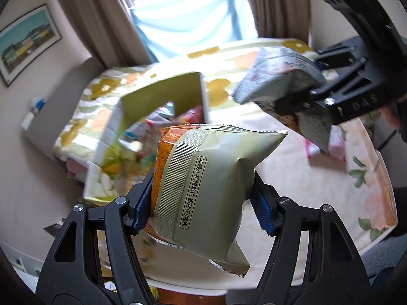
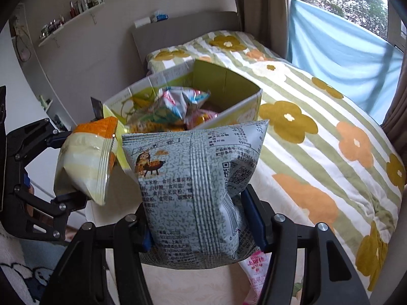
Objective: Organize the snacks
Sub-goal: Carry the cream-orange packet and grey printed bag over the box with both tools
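Left gripper (image 1: 203, 200) clamps a puffy green-and-orange foil snack bag (image 1: 206, 185); right gripper (image 2: 195, 218) clamps a grey printed snack bag (image 2: 193, 185), both near the open cardboard snack box (image 2: 223, 81).

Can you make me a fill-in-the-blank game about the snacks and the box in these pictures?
1. The left gripper is squeezing a pale green and ____ snack bag.
2. The right gripper holds a grey bag printed with a square ____ code.
3. The open cardboard box already has ____ inside.
4. The bedspread is patterned with stripes and ____.

Missing words: orange; QR; snacks; flowers
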`<state>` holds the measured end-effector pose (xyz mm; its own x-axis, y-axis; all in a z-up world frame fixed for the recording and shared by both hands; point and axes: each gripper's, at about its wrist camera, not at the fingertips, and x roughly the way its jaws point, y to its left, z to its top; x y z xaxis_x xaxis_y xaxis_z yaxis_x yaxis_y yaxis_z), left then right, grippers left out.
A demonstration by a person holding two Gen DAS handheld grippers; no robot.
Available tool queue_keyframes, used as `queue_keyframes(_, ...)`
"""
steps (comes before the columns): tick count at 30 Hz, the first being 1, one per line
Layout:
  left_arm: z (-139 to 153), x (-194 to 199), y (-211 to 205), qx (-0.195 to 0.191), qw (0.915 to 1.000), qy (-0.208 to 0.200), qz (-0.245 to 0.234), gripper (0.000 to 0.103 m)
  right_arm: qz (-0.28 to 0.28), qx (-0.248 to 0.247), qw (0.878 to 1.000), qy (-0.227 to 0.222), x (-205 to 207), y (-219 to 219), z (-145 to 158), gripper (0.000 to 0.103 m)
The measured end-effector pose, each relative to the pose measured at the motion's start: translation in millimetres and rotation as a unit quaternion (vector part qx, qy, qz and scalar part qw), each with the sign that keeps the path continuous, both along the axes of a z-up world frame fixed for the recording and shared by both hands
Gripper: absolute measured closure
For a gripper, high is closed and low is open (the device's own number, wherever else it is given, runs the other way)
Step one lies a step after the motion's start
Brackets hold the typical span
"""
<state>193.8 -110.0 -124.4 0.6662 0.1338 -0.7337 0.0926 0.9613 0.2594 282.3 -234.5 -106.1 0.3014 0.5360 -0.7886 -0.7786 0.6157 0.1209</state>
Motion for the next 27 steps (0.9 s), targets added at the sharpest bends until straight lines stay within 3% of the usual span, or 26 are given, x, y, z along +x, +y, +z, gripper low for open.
queue_keyframes(8, 29.4, 35.0, 84.0, -0.032, 0.9991, -0.017, 0.022, 0.039, -0.037, 0.028, 0.999, -0.013, 8.1, 49.7, 31.3, 0.049)
queue_keyframes(14, 36.7, 80.2, 150.9, -0.048, 0.9986, 0.001, 0.024, 0.039, -0.085, 0.057, 0.995, 0.003, 27.0, 88.9, 39.4, 0.049)
queue_keyframes(20, 13.0, 131.9, 200.8, -0.087, 0.9947, 0.052, 0.019, 0.039, -0.138, 0.07, 0.988, 0.026, 45.9, 118.7, 35.9, 0.049)
queue_keyframes(27, -27.4, 170.2, 214.9, -0.106, 0.988, 0.112, -0.013, 0.039, -0.189, 0.067, 0.978, 0.05, 52.9, 136.4, 28.4, 0.048)
